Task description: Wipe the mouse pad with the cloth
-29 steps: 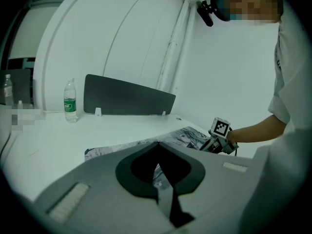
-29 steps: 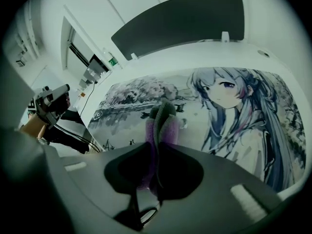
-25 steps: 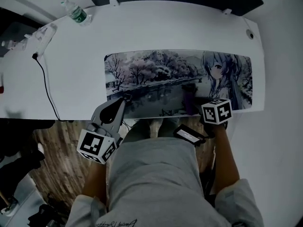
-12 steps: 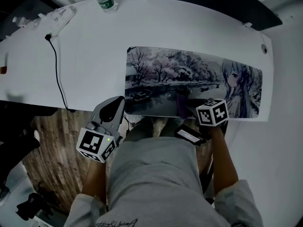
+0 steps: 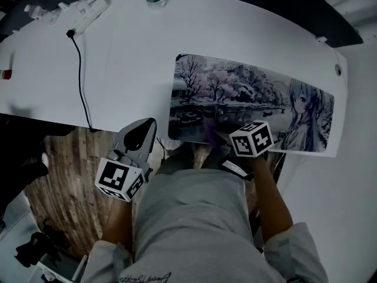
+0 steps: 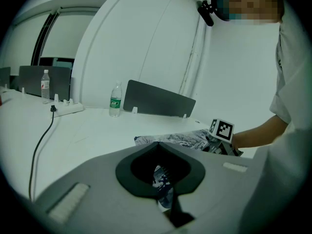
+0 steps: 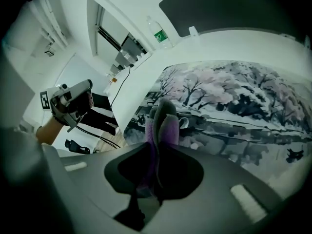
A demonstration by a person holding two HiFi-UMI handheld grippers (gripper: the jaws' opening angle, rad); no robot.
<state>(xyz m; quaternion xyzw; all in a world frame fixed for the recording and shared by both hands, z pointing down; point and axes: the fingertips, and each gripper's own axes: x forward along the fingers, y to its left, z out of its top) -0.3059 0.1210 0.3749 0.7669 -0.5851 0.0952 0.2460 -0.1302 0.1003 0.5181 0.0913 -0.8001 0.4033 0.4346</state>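
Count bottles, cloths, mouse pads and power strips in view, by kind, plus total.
bottles: 2
cloth: 1
mouse pad: 1
power strip: 1
total: 5

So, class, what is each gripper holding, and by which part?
Right gripper clamps the purple cloth by its bunched near end; left gripper is shut, holding nothing.
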